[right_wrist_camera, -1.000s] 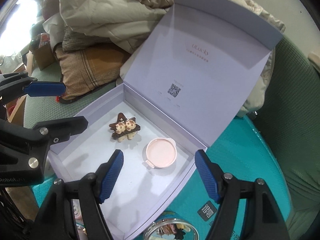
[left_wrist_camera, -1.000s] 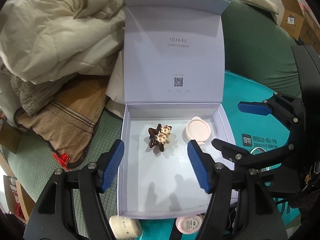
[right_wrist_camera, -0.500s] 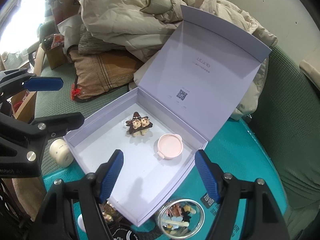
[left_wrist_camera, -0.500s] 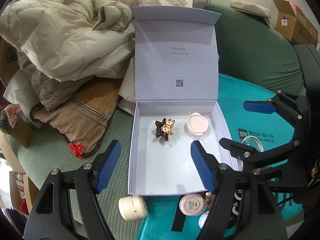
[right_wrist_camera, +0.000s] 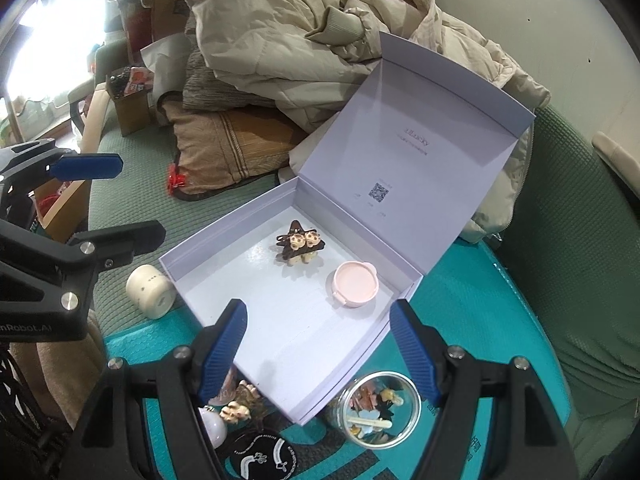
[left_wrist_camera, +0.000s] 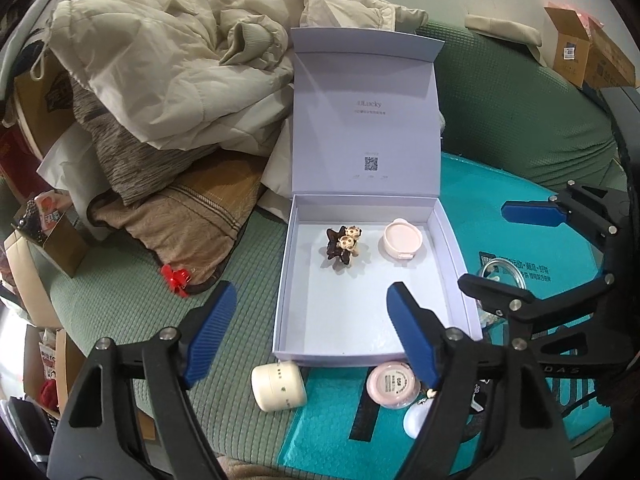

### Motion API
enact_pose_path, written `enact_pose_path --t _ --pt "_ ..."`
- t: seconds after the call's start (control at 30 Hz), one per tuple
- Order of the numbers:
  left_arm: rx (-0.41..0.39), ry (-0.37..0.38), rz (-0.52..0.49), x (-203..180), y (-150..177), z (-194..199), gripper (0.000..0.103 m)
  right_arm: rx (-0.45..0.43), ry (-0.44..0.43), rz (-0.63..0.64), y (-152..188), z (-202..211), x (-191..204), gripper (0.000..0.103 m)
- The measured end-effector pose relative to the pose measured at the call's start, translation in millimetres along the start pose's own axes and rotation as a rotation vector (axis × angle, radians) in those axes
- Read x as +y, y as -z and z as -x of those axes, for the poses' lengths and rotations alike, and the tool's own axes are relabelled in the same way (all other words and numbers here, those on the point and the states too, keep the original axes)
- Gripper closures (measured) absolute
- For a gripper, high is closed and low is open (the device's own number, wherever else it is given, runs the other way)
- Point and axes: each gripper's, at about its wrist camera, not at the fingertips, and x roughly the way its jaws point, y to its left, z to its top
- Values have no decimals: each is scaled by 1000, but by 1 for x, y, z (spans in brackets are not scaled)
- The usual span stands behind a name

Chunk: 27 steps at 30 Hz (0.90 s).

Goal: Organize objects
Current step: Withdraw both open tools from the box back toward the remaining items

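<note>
An open white box (left_wrist_camera: 372, 320) (right_wrist_camera: 280, 328) with its lid standing up holds a brown bear hair clip (left_wrist_camera: 342, 242) (right_wrist_camera: 299, 242) and a pink round case (left_wrist_camera: 402, 239) (right_wrist_camera: 355, 283). In front of the box lie a cream jar (left_wrist_camera: 279, 385) (right_wrist_camera: 151, 290), a second pink case (left_wrist_camera: 394, 385), a clear jar of small trinkets (right_wrist_camera: 374, 408) and a white oval piece (right_wrist_camera: 216, 424). My left gripper (left_wrist_camera: 312, 336) hangs open above the box's near edge. My right gripper (right_wrist_camera: 320, 344) is open too, over the box's near corner. Both hold nothing.
A teal padded mat (left_wrist_camera: 520, 240) lies under the box's right side on a green sofa cushion (left_wrist_camera: 132, 312). A beige jacket (left_wrist_camera: 180, 64) and a striped pillow (left_wrist_camera: 180, 216) are piled at the left. A red clip (left_wrist_camera: 175, 277) lies by the pillow. Cardboard boxes (left_wrist_camera: 580, 56) stand far right.
Both grippers have drawn back and up from the box, so it looks smaller and the items in front of it have come into view. Nothing in the box moved.
</note>
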Motion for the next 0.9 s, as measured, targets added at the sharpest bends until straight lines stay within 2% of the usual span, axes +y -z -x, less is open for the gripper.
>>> enact_pose_path --t 0.37,0.9 --pt "8 -9 14 0 23 3 23 -8 -4 9 18 7 15 28" --pt "66 4 49 -5 64 -2 22 13 -19 23 55 4 35 28"
